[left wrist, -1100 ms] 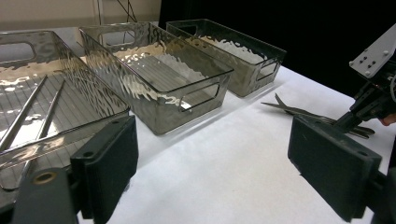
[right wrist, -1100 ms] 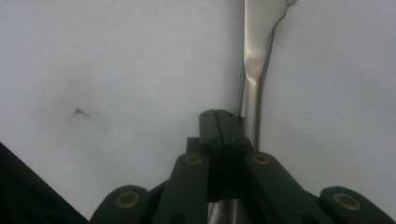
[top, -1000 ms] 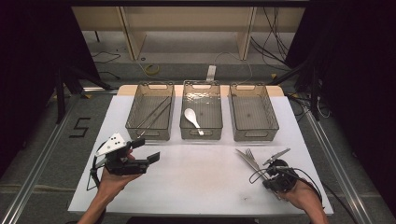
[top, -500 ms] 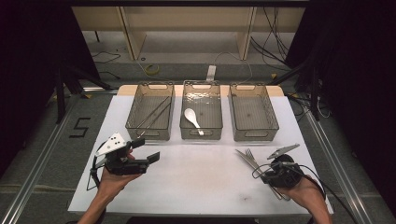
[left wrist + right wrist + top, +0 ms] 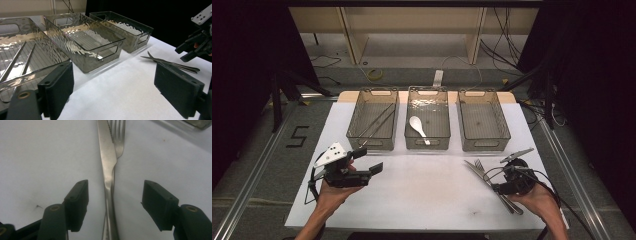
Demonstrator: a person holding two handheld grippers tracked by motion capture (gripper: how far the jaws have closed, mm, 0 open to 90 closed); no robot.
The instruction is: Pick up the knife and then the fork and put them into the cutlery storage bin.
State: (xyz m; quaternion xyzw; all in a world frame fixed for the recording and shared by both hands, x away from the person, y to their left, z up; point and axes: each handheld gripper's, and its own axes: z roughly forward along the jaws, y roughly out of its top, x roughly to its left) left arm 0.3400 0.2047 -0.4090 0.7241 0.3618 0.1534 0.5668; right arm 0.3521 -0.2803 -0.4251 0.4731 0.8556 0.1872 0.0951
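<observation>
The right gripper (image 5: pixel 113 203) has just been opening its jaws, and now they stand wide apart. A knife (image 5: pixel 108 165) and a fork (image 5: pixel 119 137) lie flat between them, side by side and touching, but the pads do not press on them. Both lie near the right edge of the table (image 5: pixel 422 200), by its near corner. The left gripper (image 5: pixel 364 162) hangs over the left side, jaws wide, holding nothing.

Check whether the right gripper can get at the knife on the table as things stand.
Probably yes. The right gripper has just been opening its jaws, and they now stand either side of the knife, pads clear of it. The fork lies tight against the knife, so closing may catch both.
</observation>
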